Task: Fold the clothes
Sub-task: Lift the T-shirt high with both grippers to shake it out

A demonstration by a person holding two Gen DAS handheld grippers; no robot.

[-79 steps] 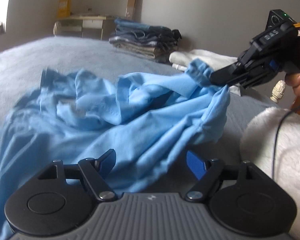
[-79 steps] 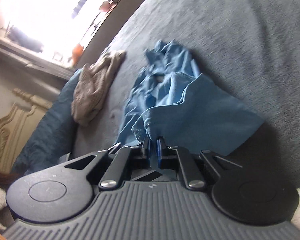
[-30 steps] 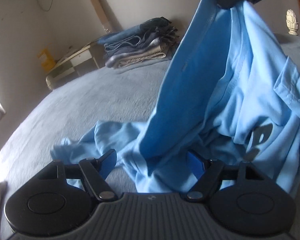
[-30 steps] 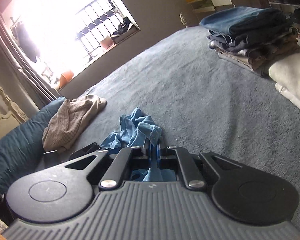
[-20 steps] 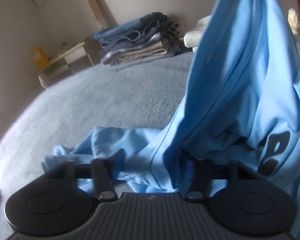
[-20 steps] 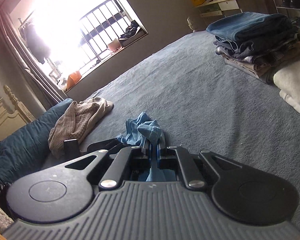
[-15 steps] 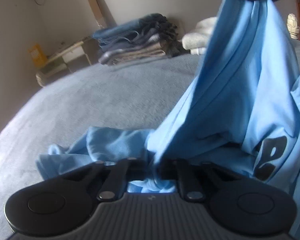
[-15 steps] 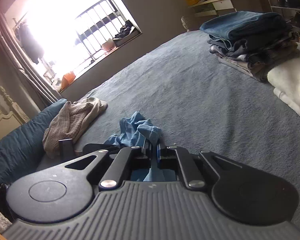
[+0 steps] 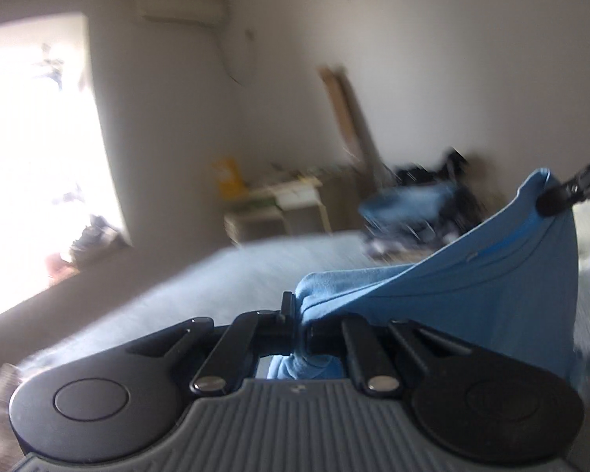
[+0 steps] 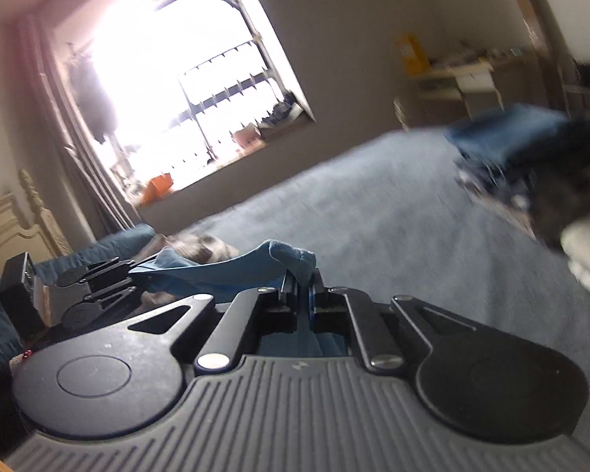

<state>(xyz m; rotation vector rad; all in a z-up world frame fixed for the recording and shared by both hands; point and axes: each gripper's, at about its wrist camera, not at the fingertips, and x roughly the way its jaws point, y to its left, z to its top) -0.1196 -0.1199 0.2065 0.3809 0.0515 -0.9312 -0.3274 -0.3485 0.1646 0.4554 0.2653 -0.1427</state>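
Observation:
A light blue T-shirt (image 9: 472,287) hangs stretched in the air between my two grippers, above the grey-blue bed (image 9: 224,279). My left gripper (image 9: 301,320) is shut on a bunched edge of the shirt. At the right edge of the left wrist view, my right gripper (image 9: 546,202) pinches the other edge, higher up. In the right wrist view the right gripper (image 10: 303,285) is shut on the T-shirt (image 10: 224,271), and the taut cloth runs left to the left gripper (image 10: 131,271). The shirt's lower part is hidden behind the gripper bodies.
A stack of folded clothes (image 10: 523,149) lies at the bed's far side, with a white blanket (image 10: 586,251) beside it. A beige knitted garment (image 10: 200,246) lies near a dark blue pillow (image 10: 110,246). A small table (image 9: 279,204) and a window (image 10: 185,78) are beyond the bed.
My left gripper closed on the shirt's edge and rose with it. Both grippers lifted, and the shirt now hangs taut between them, off the bed. Both views are motion-blurred.

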